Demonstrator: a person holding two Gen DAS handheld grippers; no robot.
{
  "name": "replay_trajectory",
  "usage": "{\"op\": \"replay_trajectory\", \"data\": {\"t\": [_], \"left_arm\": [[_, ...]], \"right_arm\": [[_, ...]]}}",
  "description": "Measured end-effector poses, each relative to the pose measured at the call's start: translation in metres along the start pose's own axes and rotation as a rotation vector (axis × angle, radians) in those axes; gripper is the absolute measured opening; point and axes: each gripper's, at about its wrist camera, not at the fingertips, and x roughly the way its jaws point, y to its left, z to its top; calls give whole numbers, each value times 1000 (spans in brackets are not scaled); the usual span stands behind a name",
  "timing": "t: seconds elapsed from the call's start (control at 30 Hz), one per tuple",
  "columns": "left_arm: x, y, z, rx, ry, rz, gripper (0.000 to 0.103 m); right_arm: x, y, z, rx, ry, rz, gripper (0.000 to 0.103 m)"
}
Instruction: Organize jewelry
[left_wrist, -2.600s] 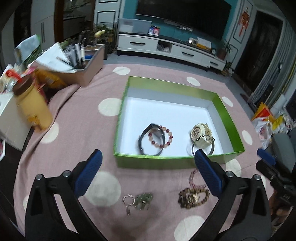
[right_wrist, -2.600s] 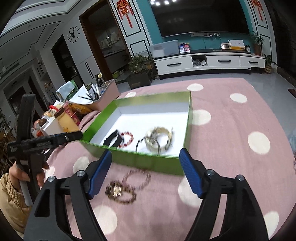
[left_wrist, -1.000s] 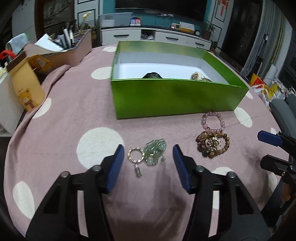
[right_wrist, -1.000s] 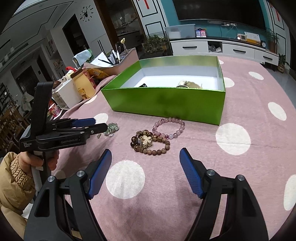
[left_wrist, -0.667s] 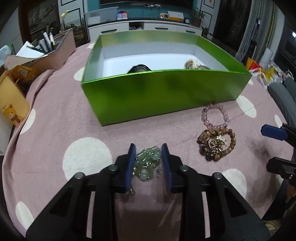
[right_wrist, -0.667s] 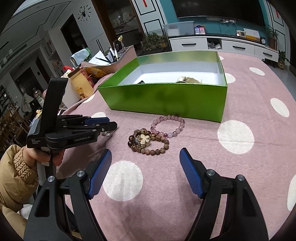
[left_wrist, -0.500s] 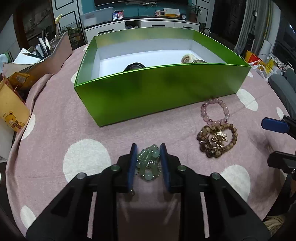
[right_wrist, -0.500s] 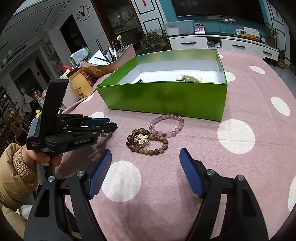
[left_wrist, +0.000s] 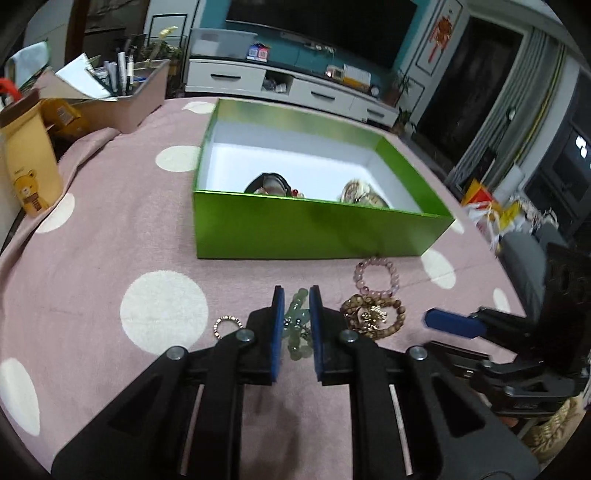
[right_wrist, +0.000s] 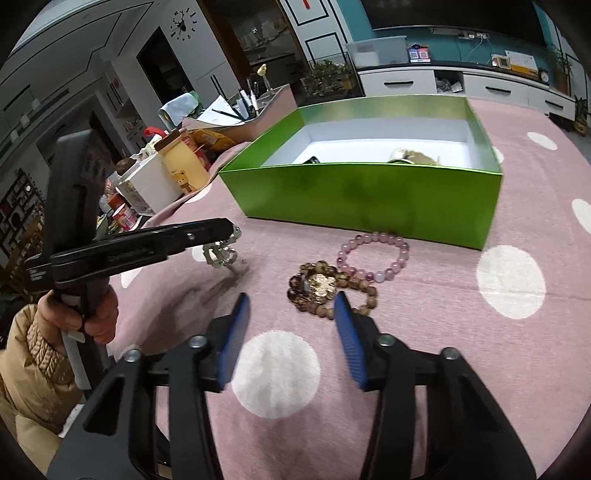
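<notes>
- Green box (left_wrist: 310, 229) sits mid-table on the pink dotted cloth (left_wrist: 110, 229), same spot as a second ago; the watches and bracelet inside are mostly hidden behind its near wall, only their tops showing.
- Your left gripper (left_wrist: 296, 325) was wide around the green bead bracelet (left_wrist: 297, 325) a second ago; now its jaws are closing, nearly together, pads pressing the beads. In the right wrist view the bracelet hangs from the tip, just clear of the cloth — looks like the pick-up is made, next stop the box.
- Your right gripper (right_wrist: 291, 332) stood wide over the brown bead bracelet (right_wrist: 325, 286) a second ago; its jaws are closing now, beads not yet pinched, right pad overlapping the strand's near edge.
- Pink bead bracelet (right_wrist: 373, 256) lies untouched between the brown one and the box.
- Small ring charm (left_wrist: 226, 325): on the cloth or dangling, hard to tell.
- Motion blur smears both views' edges.
</notes>
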Motion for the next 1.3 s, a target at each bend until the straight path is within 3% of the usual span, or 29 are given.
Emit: {"op": "replay_trajectory", "data": {"t": [0.2,0.33,0.6,0.7,1.07,1.3], "left_arm": [[-8,12,-7,-44,-6,-4,13],[-12,19,-10,-60,-10,-13,13],[-12,20,-13,-65,-12,-35,13],[-12,21,-14,-62,-14,-40,13],[-20,18,-10,-56,-35,-43,13],[-34,8,10,-32,-70,-52,13]], "right_arm": [[24,12,8,-31,38,-15,23],[37,8,9,-25,71,-79,19],[47,5,15,0,88,-109,11],[47,4,15,7,88,-118,3],[2,0,26,65,-31,-8,2],[-36,-4,43,60,-132,1,2]]}}
